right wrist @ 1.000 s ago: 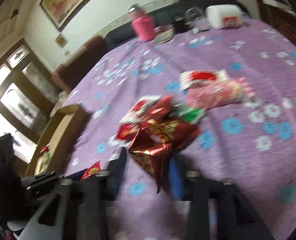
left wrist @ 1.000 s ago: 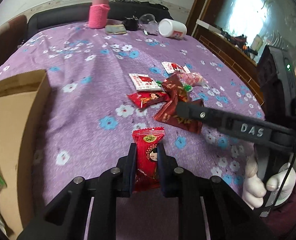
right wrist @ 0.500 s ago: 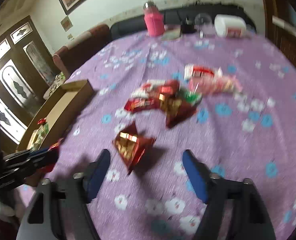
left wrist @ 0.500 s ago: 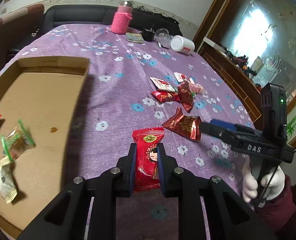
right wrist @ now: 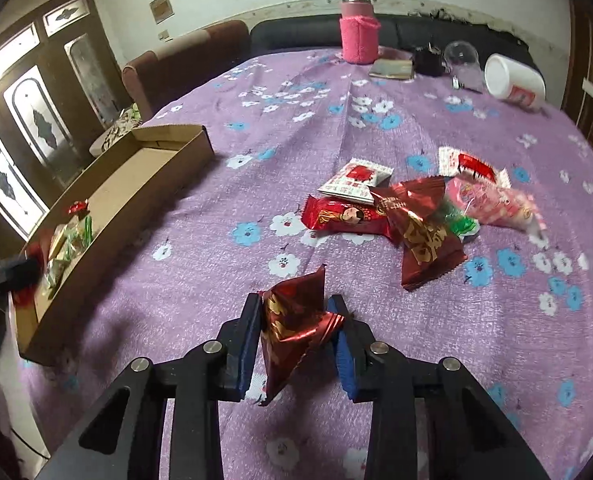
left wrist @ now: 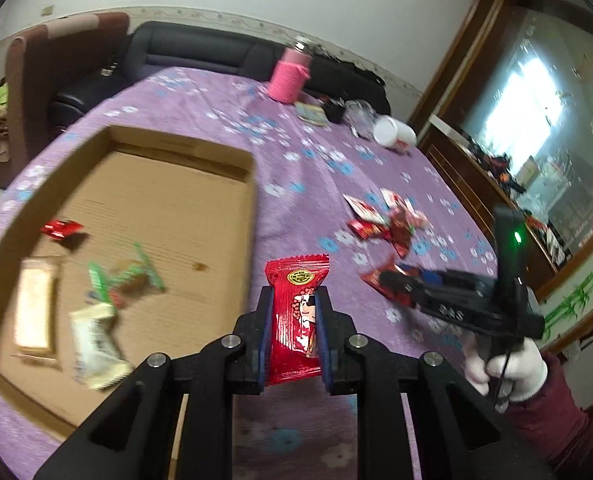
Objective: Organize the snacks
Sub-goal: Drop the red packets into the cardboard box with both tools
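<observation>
The right gripper (right wrist: 294, 322), open half a second ago, now pinches a dark-red foil packet (right wrist: 292, 316), while the left gripper (left wrist: 294, 332) clamps its red snack (left wrist: 296, 312) beside the cardboard box (left wrist: 252, 200), so both seem ready for boxing.

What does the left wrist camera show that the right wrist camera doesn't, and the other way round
Only the left wrist view shows the right gripper from outside, with its gloved hand, and the left gripper clamping a red snack packet. Only the right wrist view shows the loose snack pile up close. Both show the cardboard box and pink bottle.
</observation>
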Demonstrator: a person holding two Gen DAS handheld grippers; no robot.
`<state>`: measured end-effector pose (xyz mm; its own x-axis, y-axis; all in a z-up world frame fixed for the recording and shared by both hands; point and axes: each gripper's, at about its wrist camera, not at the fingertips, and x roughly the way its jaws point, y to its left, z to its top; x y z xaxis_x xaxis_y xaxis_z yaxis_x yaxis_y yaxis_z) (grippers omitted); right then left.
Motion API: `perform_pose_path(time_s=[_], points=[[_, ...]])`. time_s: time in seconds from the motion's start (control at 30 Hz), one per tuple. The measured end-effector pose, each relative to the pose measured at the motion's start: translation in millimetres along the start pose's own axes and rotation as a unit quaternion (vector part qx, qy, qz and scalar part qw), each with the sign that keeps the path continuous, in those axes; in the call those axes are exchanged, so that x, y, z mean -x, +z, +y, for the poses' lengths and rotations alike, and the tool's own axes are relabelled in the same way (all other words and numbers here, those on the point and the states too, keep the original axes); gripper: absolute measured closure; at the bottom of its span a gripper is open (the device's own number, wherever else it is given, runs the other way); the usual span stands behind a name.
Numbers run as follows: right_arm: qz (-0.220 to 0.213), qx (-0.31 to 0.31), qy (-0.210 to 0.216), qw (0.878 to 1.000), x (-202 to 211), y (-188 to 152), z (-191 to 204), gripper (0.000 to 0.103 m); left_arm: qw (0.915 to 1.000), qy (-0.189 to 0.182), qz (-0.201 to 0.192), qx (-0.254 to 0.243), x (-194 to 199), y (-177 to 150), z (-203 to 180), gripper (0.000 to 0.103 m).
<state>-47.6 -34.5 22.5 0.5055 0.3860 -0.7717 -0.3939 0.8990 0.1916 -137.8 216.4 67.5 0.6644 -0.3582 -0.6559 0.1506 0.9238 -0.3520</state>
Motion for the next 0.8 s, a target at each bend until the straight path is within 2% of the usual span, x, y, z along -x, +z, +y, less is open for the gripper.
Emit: perform_pose_path(time_s=[0.17,0.3,0.4,0.5,0.57,0.8], points=[[-0.016,-0.015,0.012,1.000,15,4,7,0.068,0.9992,0.020,-0.018,0.029,15,4,30,0.085],[-0.037,-0.004,0.036,0.999,30,22,29,0.067,0.9973,0.038,-0.022,0.059,22,10,61,0.085],[-0.041,0.001,0.078,0.996,32,40,54,0.067,0.9957,0.048,-0.019,0.078,22,19,83,0.085],[-0.031,0.002,0.123,0.992,19,57,85,0.067,0.9941,0.061,-0.012,0.089,15,28,98,0.085],[-0.025,0.005,0.138,0.990,6,65,103,0.067,0.9938,0.067,-0.007,0.089,10,34,103,0.085],[0.002,0.018,0.149,0.989,-47,86,155,0.067,0.9909,0.105,0.007,0.083,-15,59,119,0.082]])
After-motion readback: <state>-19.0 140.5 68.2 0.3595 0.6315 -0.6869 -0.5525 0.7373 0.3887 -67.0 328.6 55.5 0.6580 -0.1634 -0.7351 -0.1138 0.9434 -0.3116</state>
